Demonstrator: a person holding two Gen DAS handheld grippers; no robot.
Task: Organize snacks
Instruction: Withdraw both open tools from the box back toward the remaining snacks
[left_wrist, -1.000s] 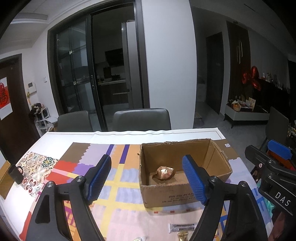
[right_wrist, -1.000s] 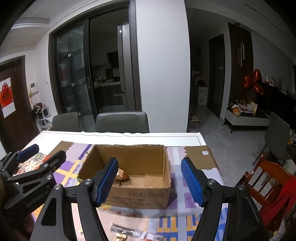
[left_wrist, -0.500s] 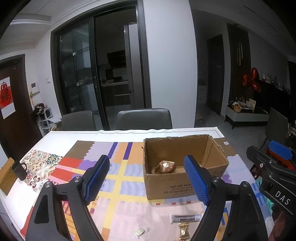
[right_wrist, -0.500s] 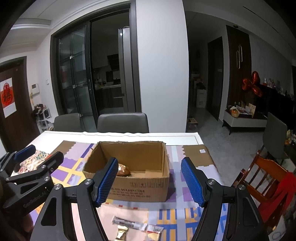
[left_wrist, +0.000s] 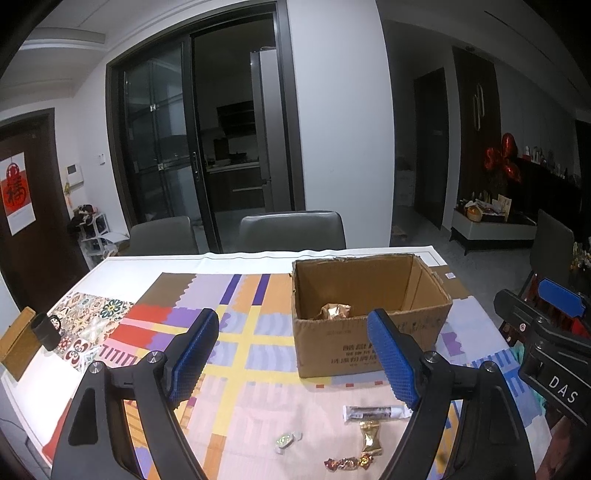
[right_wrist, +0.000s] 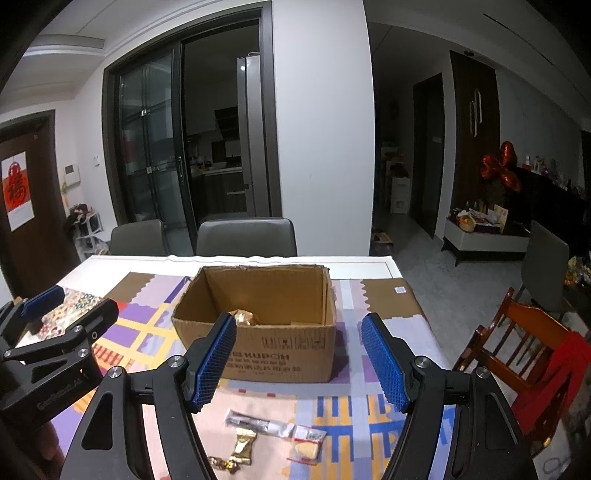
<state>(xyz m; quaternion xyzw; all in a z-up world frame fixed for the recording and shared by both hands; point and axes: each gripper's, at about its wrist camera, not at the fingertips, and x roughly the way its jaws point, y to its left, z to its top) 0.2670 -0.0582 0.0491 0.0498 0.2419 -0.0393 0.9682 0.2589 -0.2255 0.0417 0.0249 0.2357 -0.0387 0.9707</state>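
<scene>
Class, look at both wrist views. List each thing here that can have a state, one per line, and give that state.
Cardboard box: open-topped, upright, one gold-wrapped snack inside.
Left gripper: open, nothing between its fingers.
Right gripper: open, nothing between its fingers.
Long silver packet: lying flat on the tablecloth, outside the box.
Gold wrapped candy: on the cloth, sealed.
Black mug: upright near the table edge.

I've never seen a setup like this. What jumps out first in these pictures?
An open brown cardboard box sits mid-table on a colourful patchwork tablecloth, with one crumpled gold foil wrapper inside. In front of it lie loose wrapped snacks, such as a long silver packet. Both blue-padded grippers, left gripper and right gripper, hang open and empty.
</scene>
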